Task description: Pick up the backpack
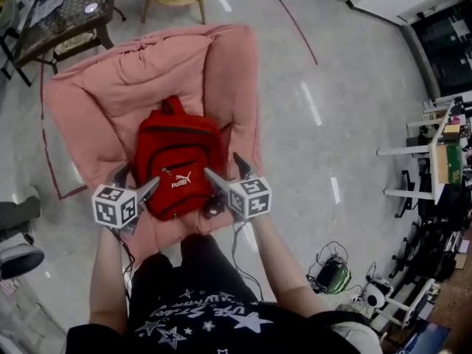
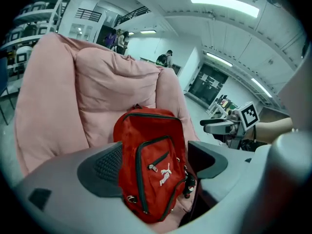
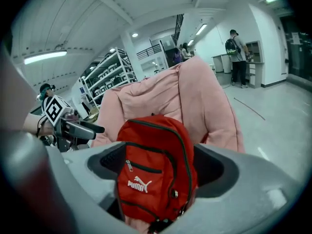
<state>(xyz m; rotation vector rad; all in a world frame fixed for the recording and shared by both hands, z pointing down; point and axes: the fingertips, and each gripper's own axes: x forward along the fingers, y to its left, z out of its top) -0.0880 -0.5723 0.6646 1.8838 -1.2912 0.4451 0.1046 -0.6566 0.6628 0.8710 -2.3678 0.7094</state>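
A red backpack (image 1: 177,161) sits propped against the back of a pink cushioned chair (image 1: 96,87) on the grey floor (image 1: 332,109), front pocket and white logo facing us, as we bring both claws in low at its bottom corners. Our left gripper (image 1: 135,179) stands with its jaws spread wide and nothing between the pads. Our right gripper (image 1: 225,167) is likewise fully spread and empty. Each gripper view frames the bag between its own jaws, ahead of them and not yet pinched. We judge the bag small, light and soft: thin cloth that will sag and fold instead of keeping its shape, and that looks smooth enough to slide out of a shallow pinch. The firmest hold looks to be the carry loop (image 1: 172,105) at the top edge, lying against the cushion behind the bag. Failing that, we would gather a thick fold of cloth and seam at each side, so that the pads close on a bunched edge and not on a single slack layer. The zips and the pocket look like poor places to grip.
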